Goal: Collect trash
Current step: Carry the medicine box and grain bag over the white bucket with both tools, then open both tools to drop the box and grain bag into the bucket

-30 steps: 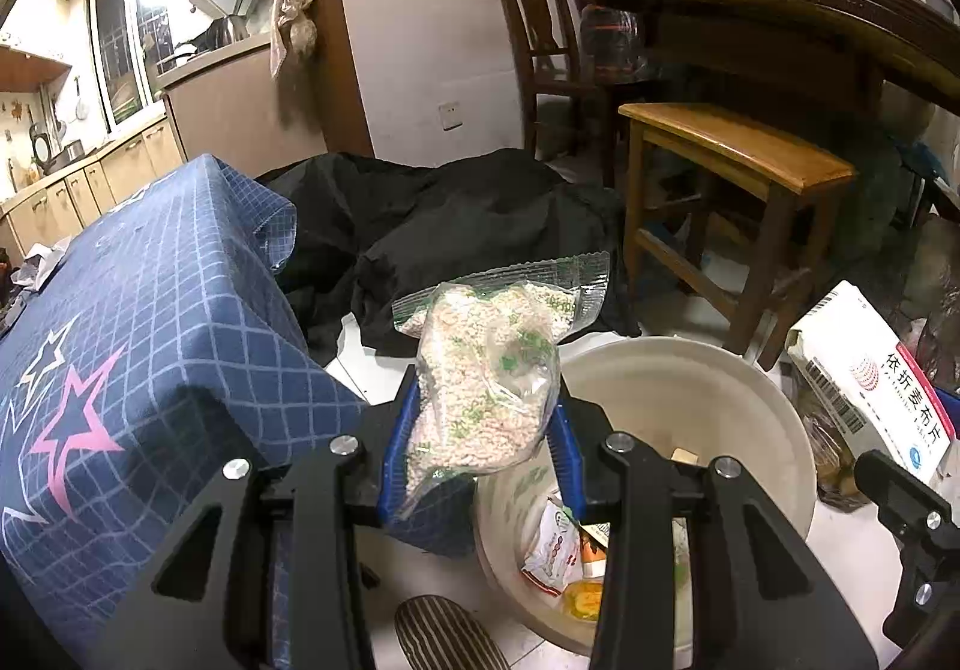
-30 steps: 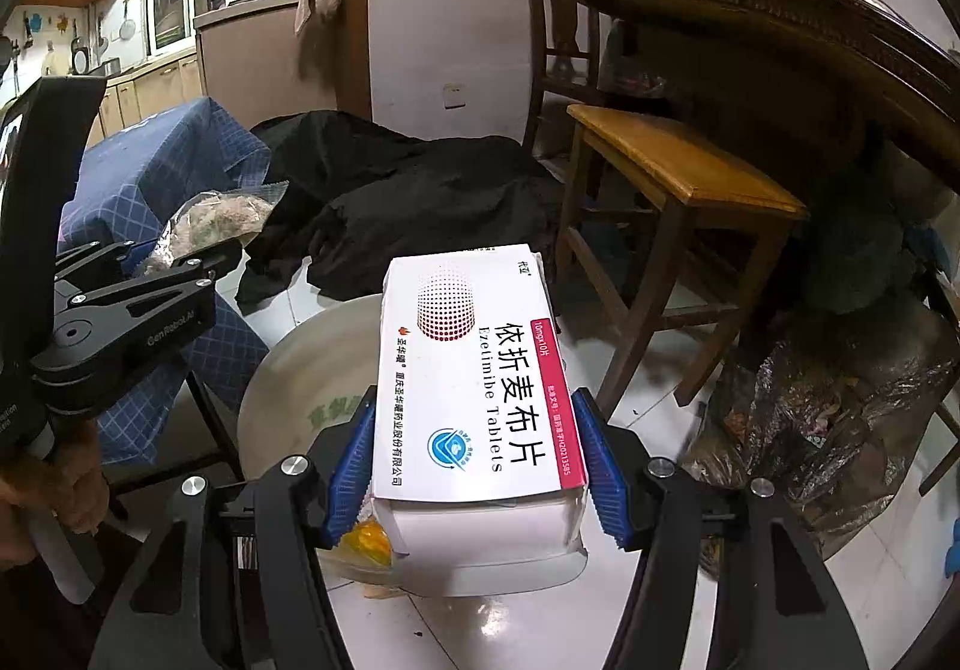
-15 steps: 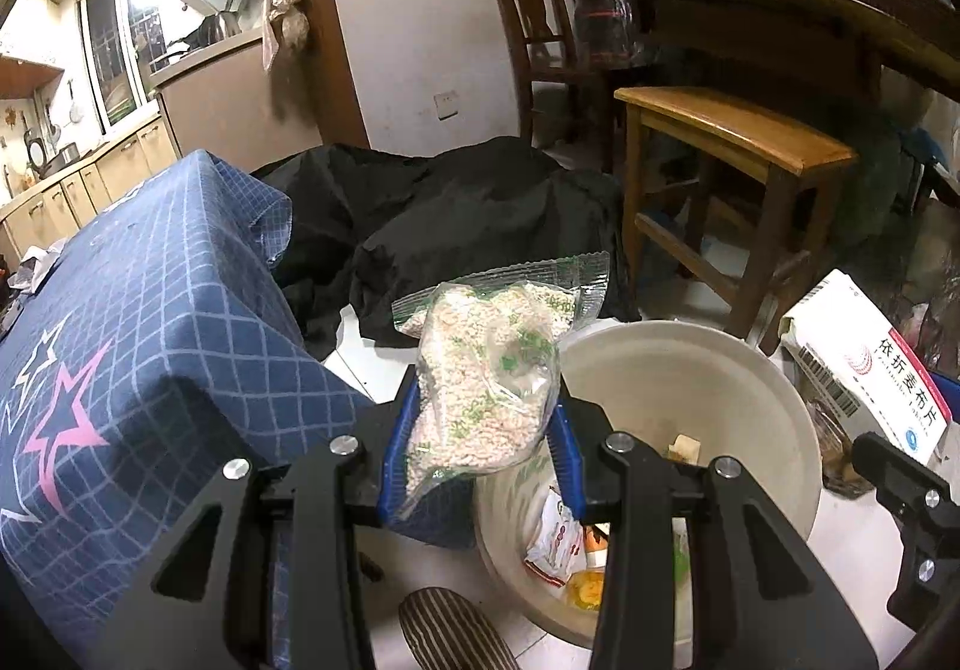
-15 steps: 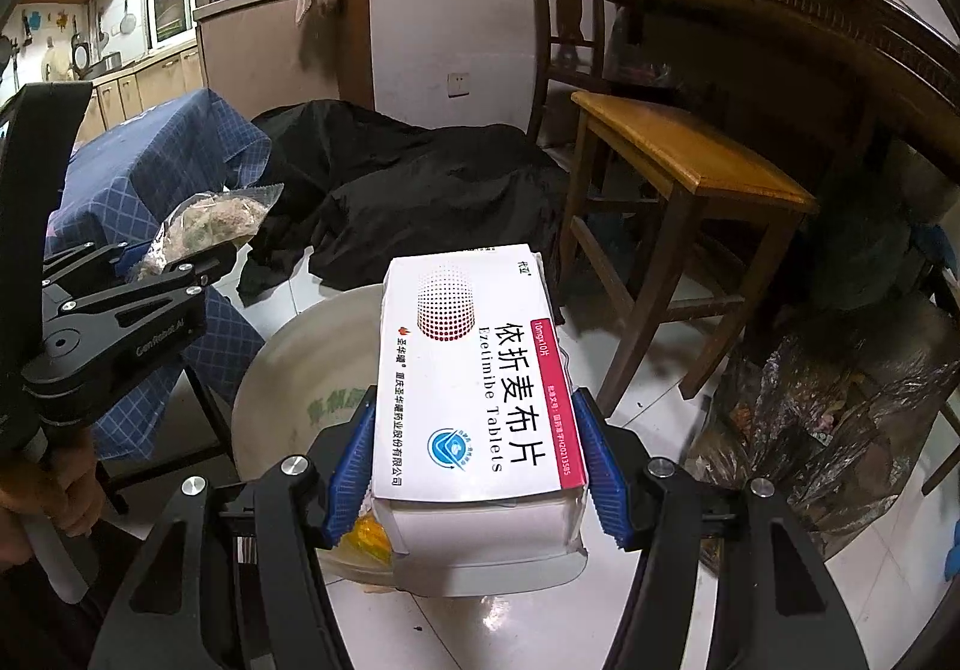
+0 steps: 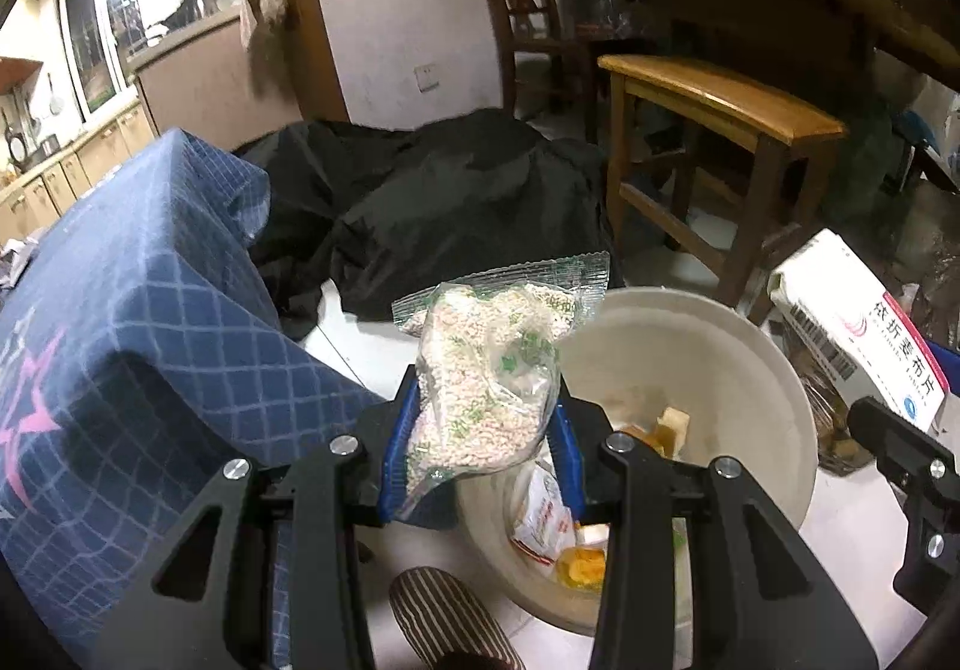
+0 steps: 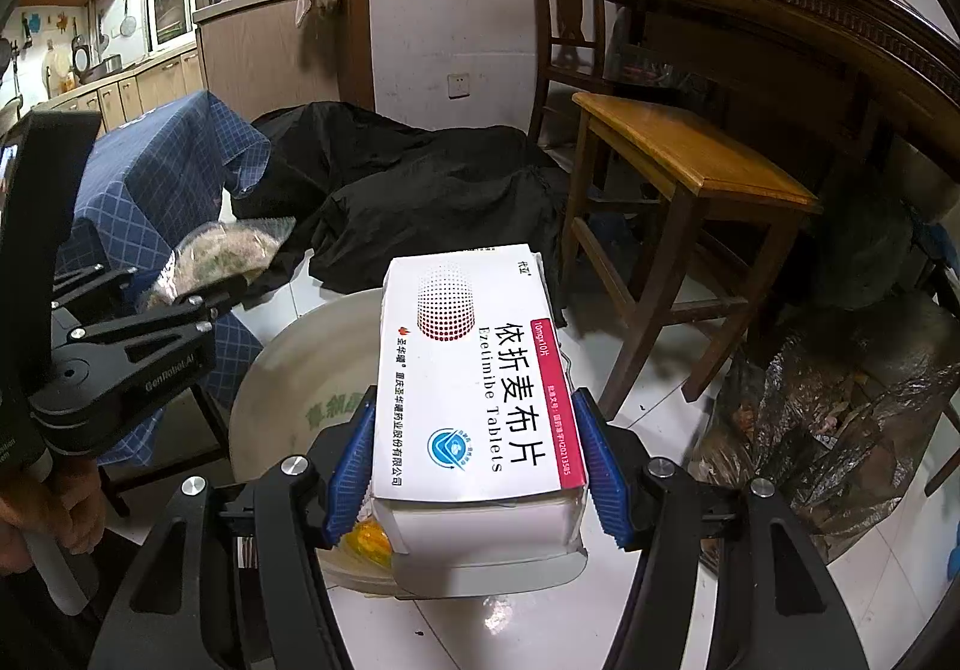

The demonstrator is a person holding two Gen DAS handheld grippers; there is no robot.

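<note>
Two grippers, both loaded; left gripper [image 5: 483,460] has its blue-padded jaws pinching a clear plastic packet of pale granules [image 5: 486,370], the packet standing upright between the pads with its crimped top edge fanned out above them; right gripper [image 6: 477,481] has its jaws clamped on the sides of a white tablet box [image 6: 474,376], printed face up, red band along one edge, the flap at the near end hanging open.

Just beyond and below both sets of jaws sits a cream plastic bin [image 5: 750,346] on the white tiled floor [image 6: 540,628]; the packet is held over the bin's left rim, the box over its near right side; inside the bin lie food scraps [image 5: 579,565] and a white wrapper [image 5: 543,505], small and partly hidden by the left gripper's frame.

In the right wrist view the left gripper shows at the left edge with the packet in it, a hand [image 6: 42,514] around its handle; in the left wrist view the box and part of the right gripper show at the right edge.

Left of the bin, a desk under a blue checked cloth [image 5: 120,322]; behind the bin, a heap of black fabric [image 5: 456,202]; right of that, a wooden stool [image 6: 684,160]; near the bin's right, a dark crinkled plastic bag [image 6: 840,418]; a striped slipper [image 5: 444,616] on the floor beneath the left gripper.
</note>
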